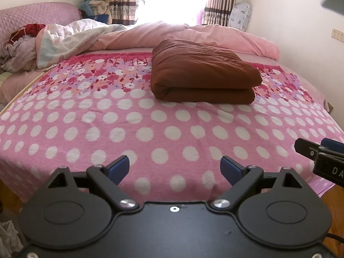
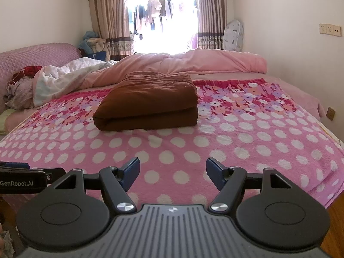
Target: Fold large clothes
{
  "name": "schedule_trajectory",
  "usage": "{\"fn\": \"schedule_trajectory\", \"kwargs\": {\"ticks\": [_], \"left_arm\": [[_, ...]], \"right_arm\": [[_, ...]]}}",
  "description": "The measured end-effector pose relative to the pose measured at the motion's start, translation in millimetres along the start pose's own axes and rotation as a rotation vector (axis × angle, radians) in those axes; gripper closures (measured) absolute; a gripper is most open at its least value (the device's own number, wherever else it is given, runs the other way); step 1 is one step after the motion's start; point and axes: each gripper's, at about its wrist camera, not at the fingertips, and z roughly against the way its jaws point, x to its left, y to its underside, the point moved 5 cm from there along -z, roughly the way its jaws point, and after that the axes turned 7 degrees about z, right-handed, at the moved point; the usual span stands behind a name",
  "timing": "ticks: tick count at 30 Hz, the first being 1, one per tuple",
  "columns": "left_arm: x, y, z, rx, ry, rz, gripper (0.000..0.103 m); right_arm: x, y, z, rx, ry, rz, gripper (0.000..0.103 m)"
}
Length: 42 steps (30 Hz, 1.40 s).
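Note:
A brown garment (image 1: 204,73) lies folded into a thick rectangular bundle on the pink polka-dot bed cover (image 1: 129,133); in the right wrist view the brown bundle (image 2: 148,101) sits left of centre on the same cover (image 2: 236,135). My left gripper (image 1: 174,168) hovers over the near edge of the bed, open, with nothing between its blue pads. My right gripper (image 2: 173,173) hangs beside it, also open and empty. Both are well short of the bundle. The right gripper's fingers (image 1: 316,150) show at the right edge of the left wrist view.
A rumpled pink quilt (image 1: 193,36) and a white blanket (image 1: 71,40) lie across the far side of the bed. Loose clothes (image 1: 21,43) pile at the far left by a pink headboard (image 1: 36,15). A wall runs along the right; wooden floor (image 2: 337,221) shows below the bed.

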Motion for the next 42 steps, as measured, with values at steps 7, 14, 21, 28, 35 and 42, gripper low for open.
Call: {"fn": "schedule_trajectory", "kwargs": {"ticks": [7,14,21,28,35,42], "left_arm": [[0.2,0.2,-0.8,0.005,-0.003,0.002,0.009],[-0.1,-0.6,0.3,0.001,-0.003,-0.002,0.009],[-1.2,-1.5,2.0,-0.005,0.002,-0.007,0.009],[-3.2,-1.4,2.8,-0.008,0.004,-0.015,0.009],[-6.2,-1.8,4.9,-0.015,0.006,-0.020,0.009],[-7.6,-1.9,6.9,-0.018,0.010,-0.022,0.009]], "right_arm": [[0.7,-0.1,0.1,0.000,0.000,0.000,0.020],[0.9,-0.1,0.3,-0.001,-0.001,0.000,0.020],[-0.3,-0.4,-0.3,0.000,-0.003,0.001,0.020],[0.1,-0.7,0.3,-0.002,0.001,0.001,0.020],[0.0,-0.7,0.3,-0.002,0.000,0.001,0.020],[-0.5,-0.3,0.3,-0.001,0.001,-0.001,0.020]]}}
